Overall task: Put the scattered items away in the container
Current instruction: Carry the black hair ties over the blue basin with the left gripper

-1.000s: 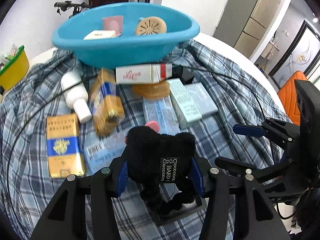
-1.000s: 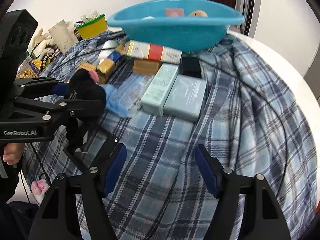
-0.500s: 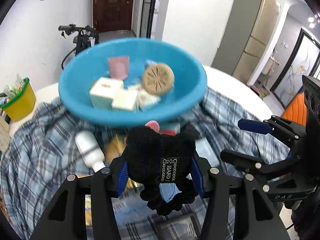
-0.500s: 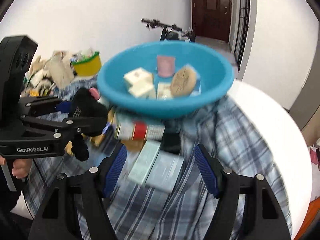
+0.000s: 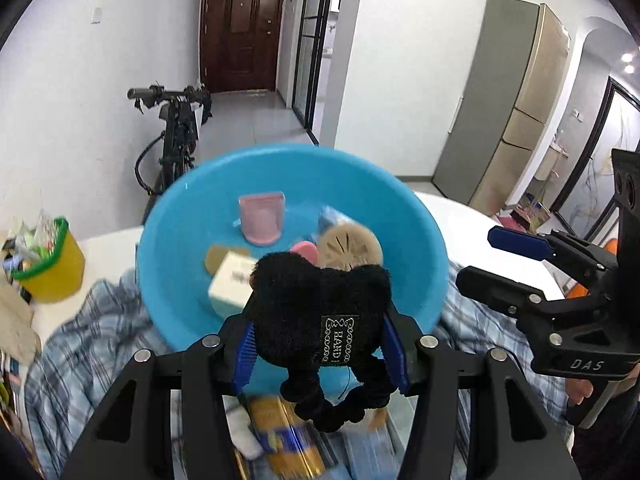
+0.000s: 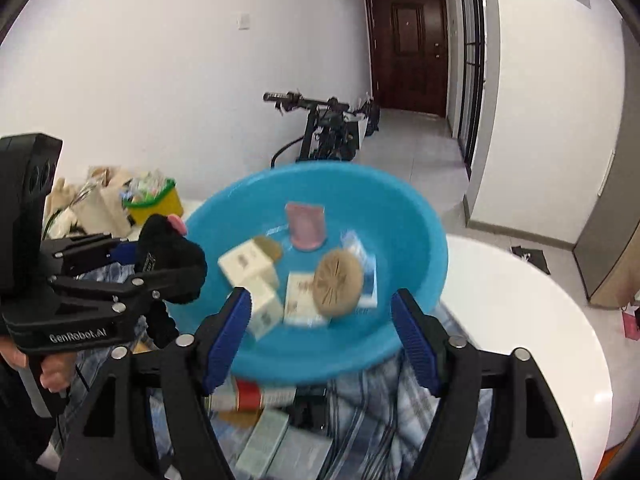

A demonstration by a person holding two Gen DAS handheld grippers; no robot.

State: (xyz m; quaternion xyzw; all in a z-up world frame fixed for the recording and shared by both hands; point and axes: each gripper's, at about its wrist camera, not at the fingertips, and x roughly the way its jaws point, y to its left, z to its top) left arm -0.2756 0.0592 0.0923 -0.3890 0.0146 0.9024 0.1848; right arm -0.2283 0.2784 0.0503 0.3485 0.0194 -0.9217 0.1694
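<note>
Left gripper [image 5: 322,344] was clamped on the black plush toy [image 5: 320,304], held just in front of the blue basin [image 5: 180,264]. Right gripper [image 6: 322,336] was spread wide, holding nothing.

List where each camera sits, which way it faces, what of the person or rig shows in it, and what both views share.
Left wrist: sits on the left claw, facing the blue basin; its fingers clamp a black plush toy; the open right claw shows at right.
Right wrist: sits on the right claw, fingers apart, facing the same basin from its right; the left claw with the toy and a hand show at left.
Shared: basin, toy, yellow bin, bicycle, door.
</note>
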